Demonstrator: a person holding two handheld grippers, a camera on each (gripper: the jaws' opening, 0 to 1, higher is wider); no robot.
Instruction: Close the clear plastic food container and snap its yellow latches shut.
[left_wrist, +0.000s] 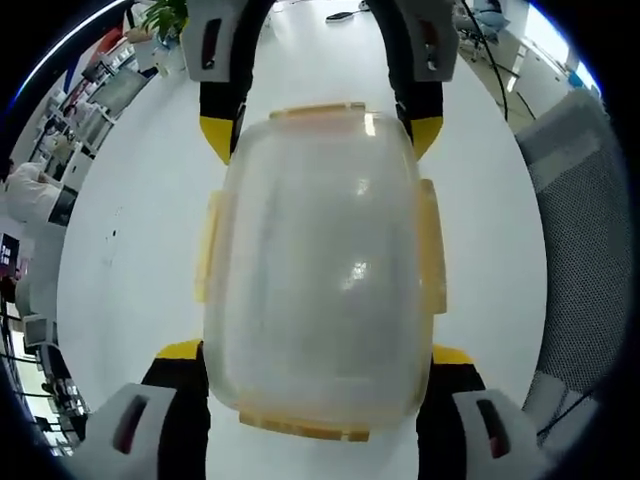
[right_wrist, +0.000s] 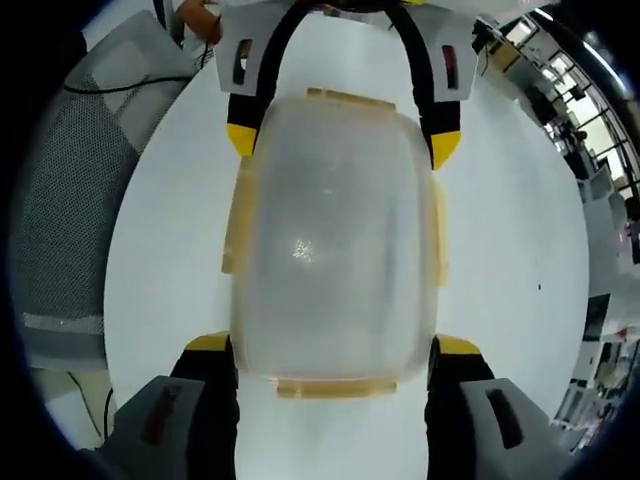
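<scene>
Lay on the white round table (left_wrist: 120, 250), roughly mid-surface: clear plastic food container (left_wrist: 320, 270), lid on, long axis running straight from one gripper to the other. Stood at opposite short ends of container, about equally near: left gripper (left_wrist: 318, 355) and right gripper (right_wrist: 333, 350), each with jaws spread wide, straddling an end, gripping nothing. Flared outward along container's rim, apparently unsnapped: yellow latches (left_wrist: 432, 245).

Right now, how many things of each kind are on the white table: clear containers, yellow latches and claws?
Clear container: 1
Yellow latches: 4
Claws, the left claw and the right claw: 2
Total: 7
</scene>
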